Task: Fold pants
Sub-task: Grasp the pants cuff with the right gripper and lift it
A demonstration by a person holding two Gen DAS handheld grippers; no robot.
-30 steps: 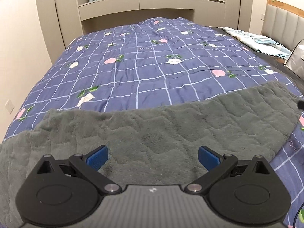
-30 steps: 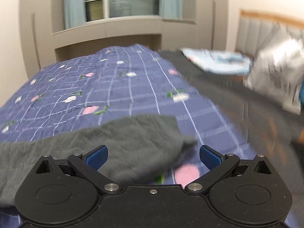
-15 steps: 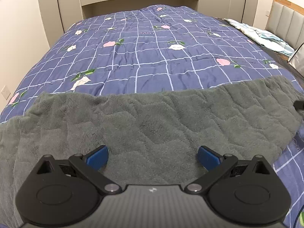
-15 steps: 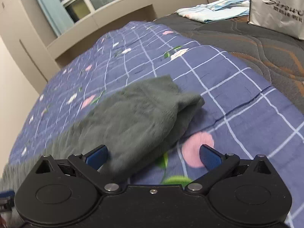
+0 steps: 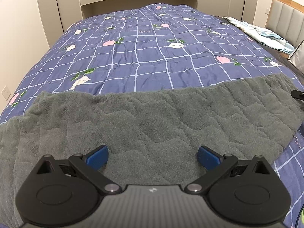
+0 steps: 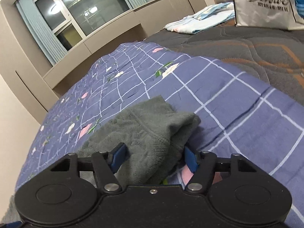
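Grey fleece pants (image 5: 152, 117) lie spread crosswise on the blue checked quilt (image 5: 152, 47). My left gripper (image 5: 153, 154) hovers low over their middle, open, its blue pads wide apart with only flat fabric below. In the right wrist view one narrow end of the pants (image 6: 152, 129) bunches up between the jaws of my right gripper (image 6: 154, 158). Those jaws are closing, with the blue pads (image 6: 119, 156) on either side of the fold. A black tip of the right gripper (image 5: 297, 94) shows at the pants' right end.
A folded light-blue cloth (image 6: 199, 20) and a silver shopping bag (image 6: 266, 3) sit on the dark mattress (image 6: 247, 45) to the right. A padded headboard (image 5: 285, 9) stands far right. Beige cabinets and a window close off the far side.
My right gripper rolled, came down to the pants' end, and its jaws narrowed around the bunched fabric. The left gripper stayed open over the pants.
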